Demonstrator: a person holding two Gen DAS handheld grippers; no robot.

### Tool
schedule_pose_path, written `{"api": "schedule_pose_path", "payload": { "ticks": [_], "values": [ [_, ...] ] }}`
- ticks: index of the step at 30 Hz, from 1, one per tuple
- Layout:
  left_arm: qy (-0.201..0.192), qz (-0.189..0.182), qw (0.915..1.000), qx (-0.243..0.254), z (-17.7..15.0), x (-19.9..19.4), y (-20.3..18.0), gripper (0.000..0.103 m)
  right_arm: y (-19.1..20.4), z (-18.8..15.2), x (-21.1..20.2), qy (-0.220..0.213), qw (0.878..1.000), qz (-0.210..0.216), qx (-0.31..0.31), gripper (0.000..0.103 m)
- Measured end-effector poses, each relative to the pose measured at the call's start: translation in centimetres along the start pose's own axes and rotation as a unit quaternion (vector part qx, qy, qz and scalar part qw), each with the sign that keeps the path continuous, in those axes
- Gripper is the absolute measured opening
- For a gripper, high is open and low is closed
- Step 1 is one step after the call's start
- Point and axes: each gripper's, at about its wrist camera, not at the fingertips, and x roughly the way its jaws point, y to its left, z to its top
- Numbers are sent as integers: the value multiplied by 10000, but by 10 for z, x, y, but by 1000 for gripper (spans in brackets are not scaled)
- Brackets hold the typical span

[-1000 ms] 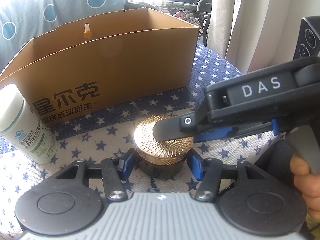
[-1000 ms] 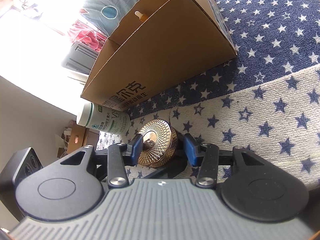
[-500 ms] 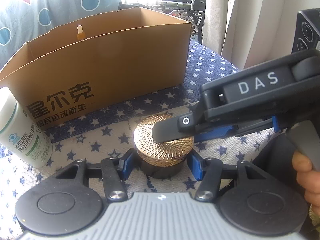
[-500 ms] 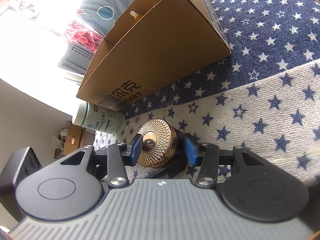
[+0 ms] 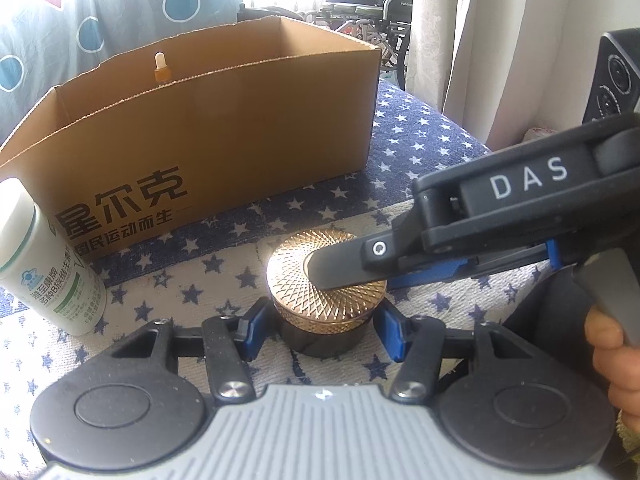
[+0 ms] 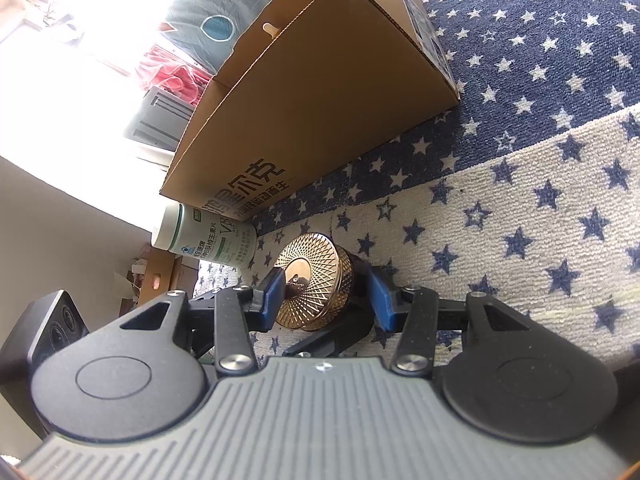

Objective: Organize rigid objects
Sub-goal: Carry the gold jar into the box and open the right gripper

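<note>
The jar point(image 5: 326, 292), dark with a gold patterned lid, stands on the star-patterned cloth point(image 5: 420, 148) in front of the cardboard box point(image 5: 224, 136), between the blue pads of the left gripper point(image 5: 320, 330), which sit against its dark base. The right gripper point(image 6: 326, 294) comes in from the side, part open, one finger over the lid top and the other beyond the base; whether they press I cannot tell. A white bottle point(image 5: 44, 264) stands near the box's left corner.

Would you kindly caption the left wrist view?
Both grippers clasp a gold-lidded jar before a cardboard box.
</note>
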Motion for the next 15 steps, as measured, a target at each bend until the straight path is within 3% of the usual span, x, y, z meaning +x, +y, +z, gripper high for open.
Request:
{"api": "schedule_pose_path", "payload": {
  "ticks": [7, 15],
  "values": [
    [-429, 86, 9990, -113, 16, -33, 7, 57, 35, 12, -18, -131, 9990, 39, -423, 46],
    [-1046, 285, 9938, -249, 81, -79, 36, 57, 113, 62, -44, -594, 9868, 240, -1487, 46]
  ]
}}
